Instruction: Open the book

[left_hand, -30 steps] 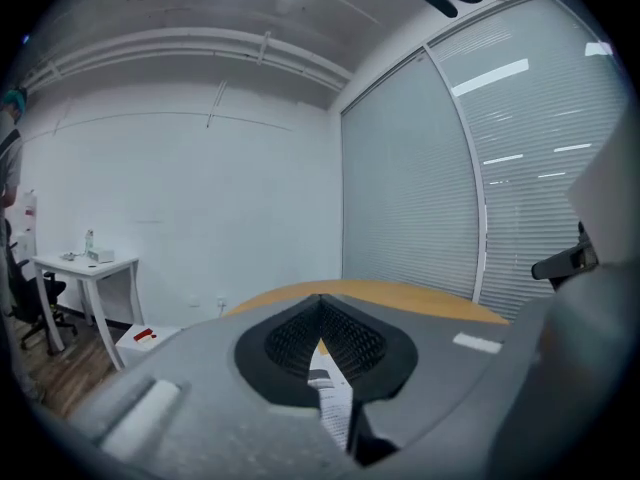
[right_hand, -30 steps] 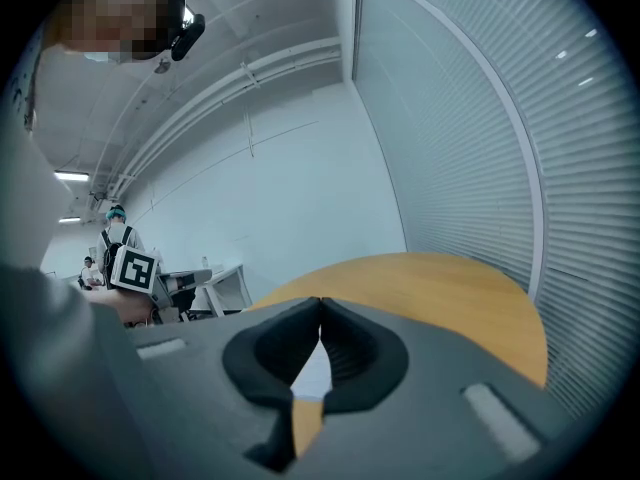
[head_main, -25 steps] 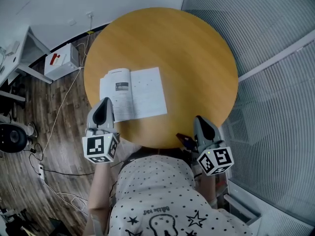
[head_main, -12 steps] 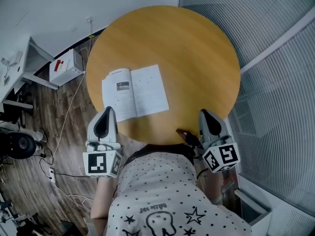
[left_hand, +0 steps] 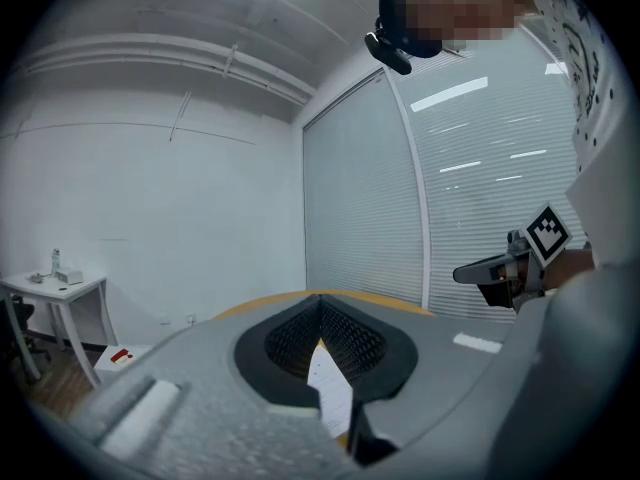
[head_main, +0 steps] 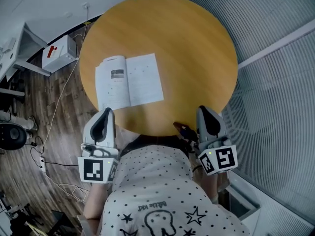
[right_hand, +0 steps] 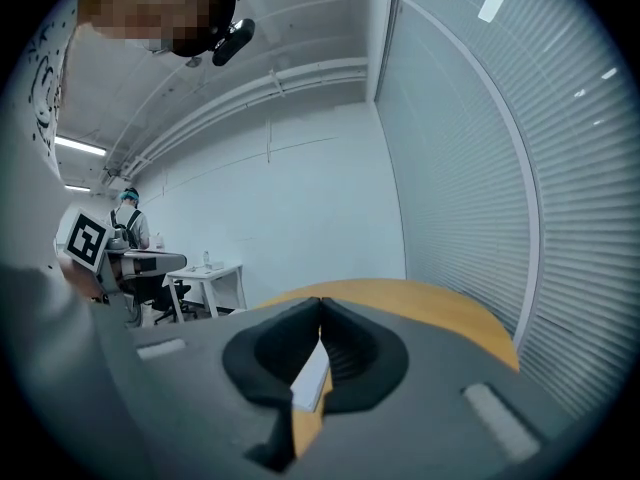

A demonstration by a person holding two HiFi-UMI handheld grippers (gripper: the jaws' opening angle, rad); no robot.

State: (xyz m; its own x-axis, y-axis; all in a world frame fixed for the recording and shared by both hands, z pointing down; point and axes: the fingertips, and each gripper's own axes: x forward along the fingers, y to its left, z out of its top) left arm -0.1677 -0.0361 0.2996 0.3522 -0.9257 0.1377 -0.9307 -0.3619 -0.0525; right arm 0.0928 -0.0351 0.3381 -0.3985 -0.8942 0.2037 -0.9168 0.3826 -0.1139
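Wooden round table, with the book laid open on its left half.
The left gripper is held at the table's near edge, just below the book's near left corner and apart from it; its jaws are pressed together with nothing between them. The right gripper is likewise closed and empty, held at the near right edge, well apart from the book. The book is seen lying flat, touched by neither.
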